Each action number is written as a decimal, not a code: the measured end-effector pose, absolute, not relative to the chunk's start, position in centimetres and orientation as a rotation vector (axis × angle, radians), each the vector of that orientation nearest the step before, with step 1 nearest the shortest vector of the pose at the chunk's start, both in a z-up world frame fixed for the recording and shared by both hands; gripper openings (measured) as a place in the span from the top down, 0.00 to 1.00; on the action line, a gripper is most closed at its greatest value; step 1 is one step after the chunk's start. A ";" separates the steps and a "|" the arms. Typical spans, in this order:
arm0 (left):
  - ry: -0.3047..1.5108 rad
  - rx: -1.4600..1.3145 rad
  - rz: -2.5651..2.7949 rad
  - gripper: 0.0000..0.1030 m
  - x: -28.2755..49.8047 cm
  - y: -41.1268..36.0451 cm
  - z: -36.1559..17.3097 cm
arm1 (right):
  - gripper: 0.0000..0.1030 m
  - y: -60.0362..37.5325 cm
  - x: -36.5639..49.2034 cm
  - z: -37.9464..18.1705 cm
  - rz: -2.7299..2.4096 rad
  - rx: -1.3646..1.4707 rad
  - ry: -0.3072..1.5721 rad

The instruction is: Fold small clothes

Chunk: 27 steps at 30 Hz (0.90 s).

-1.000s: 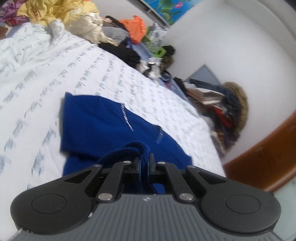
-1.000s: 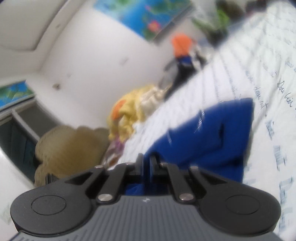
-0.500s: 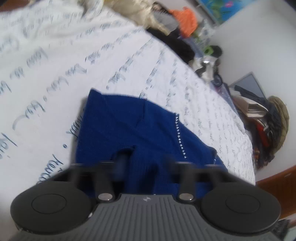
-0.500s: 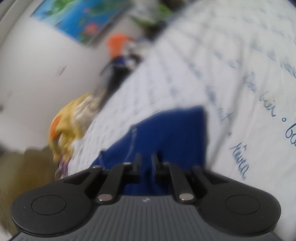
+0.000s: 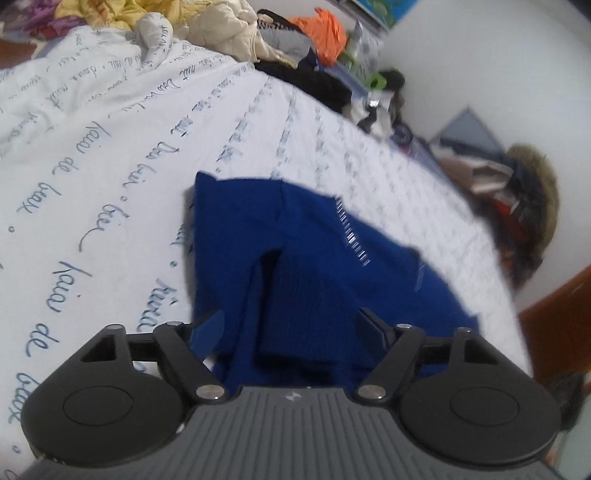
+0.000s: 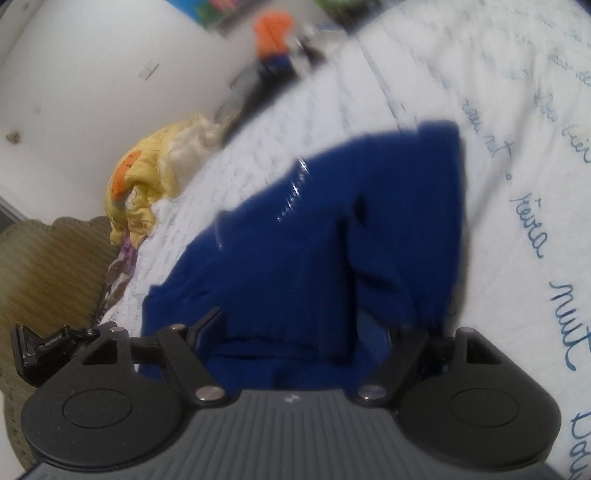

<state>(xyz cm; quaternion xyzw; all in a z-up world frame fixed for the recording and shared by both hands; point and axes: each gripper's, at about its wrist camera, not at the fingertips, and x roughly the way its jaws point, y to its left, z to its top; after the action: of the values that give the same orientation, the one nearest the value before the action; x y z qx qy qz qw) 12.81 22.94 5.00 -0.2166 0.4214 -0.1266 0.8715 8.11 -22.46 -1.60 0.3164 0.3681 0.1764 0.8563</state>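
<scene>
Blue garment [image 5: 314, 266] lies on the bed sheet [image 5: 110, 155], white with blue script print, centre of the left wrist view and running from about 11 o'clock down to 5 o'clock. One flap is folded over on top, a slit or seam shows mid-cloth, and a shiny trim line runs toward 2 o'clock. Same garment in the right wrist view [image 6: 314, 240], blurred.

Left gripper [image 5: 291, 325]: jaws spread but closing a little, cloth lying between them, pads not pressing on it, so released. Right gripper [image 6: 299, 328]: jaws opening, blue fabric between and under them, no pinch visible, also released.

Risks, as a judgement: the near edge sits right against both grippers, so pulling back could snag the fabric on a finger and drag the fold open. The top flap looks loose and may slide or spring up. The right view's blur makes edge alignment hard to check.

Containers: none visible. Loose clothes pile [image 5: 258, 33] at 12 o'clock, another heap [image 5: 517, 206] at 3 o'clock off the bed; yellow bundle [image 6: 147, 177] at 9 o'clock in the right view.
</scene>
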 end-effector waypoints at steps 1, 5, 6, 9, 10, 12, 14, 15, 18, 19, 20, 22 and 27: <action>0.887 -0.424 -0.268 0.33 12.9 22.6 4.7 | 0.24 -22.3 8.1 -1.6 0.372 0.652 0.772; 0.911 -0.396 -0.319 0.41 13.0 20.9 3.8 | 0.39 -21.4 8.2 -1.4 0.369 0.588 0.771; 0.907 -0.385 -0.322 0.42 13.1 20.4 3.8 | 0.44 -21.3 8.3 -1.4 0.361 0.578 0.775; 0.903 -0.345 -0.290 0.47 13.3 19.4 3.8 | 0.65 -21.3 8.7 -1.6 0.340 0.574 0.785; 0.899 -0.348 -0.279 0.48 13.3 19.5 3.8 | 0.69 -21.4 8.8 -1.7 0.334 0.582 0.785; 0.883 -0.377 -0.271 0.48 12.9 20.3 4.1 | 0.75 -21.6 8.7 -1.9 0.327 0.594 0.782; 0.861 -0.398 -0.245 0.47 12.5 21.2 4.7 | 0.81 -21.9 8.5 -2.0 0.326 0.606 0.777; 0.852 -0.401 -0.246 0.46 12.2 21.7 4.9 | 0.81 -22.1 8.4 -2.0 0.326 0.613 0.774; 0.853 -0.449 -0.294 0.46 12.1 22.3 5.3 | 0.85 -22.2 8.3 -2.1 0.326 0.628 0.767; 0.863 -0.466 -0.313 0.46 12.2 22.3 5.2 | 0.85 -22.1 8.4 -2.1 0.326 0.630 0.767; 0.879 -0.475 -0.325 0.47 12.3 22.1 5.0 | 0.86 -22.1 8.4 -2.1 0.326 0.631 0.766; 0.920 -0.456 -0.317 0.48 12.5 21.4 4.6 | 0.87 -22.0 8.4 -2.0 0.327 0.631 0.763; 0.944 -0.507 -0.319 0.60 13.2 20.9 3.1 | 0.87 -22.1 8.4 -1.9 0.330 0.626 0.763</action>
<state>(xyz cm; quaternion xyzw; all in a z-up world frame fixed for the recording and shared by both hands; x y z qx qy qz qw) 13.16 20.90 3.10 -0.2403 0.4476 -0.1514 0.8479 8.41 -22.06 -1.93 0.2989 0.3647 0.1575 0.8677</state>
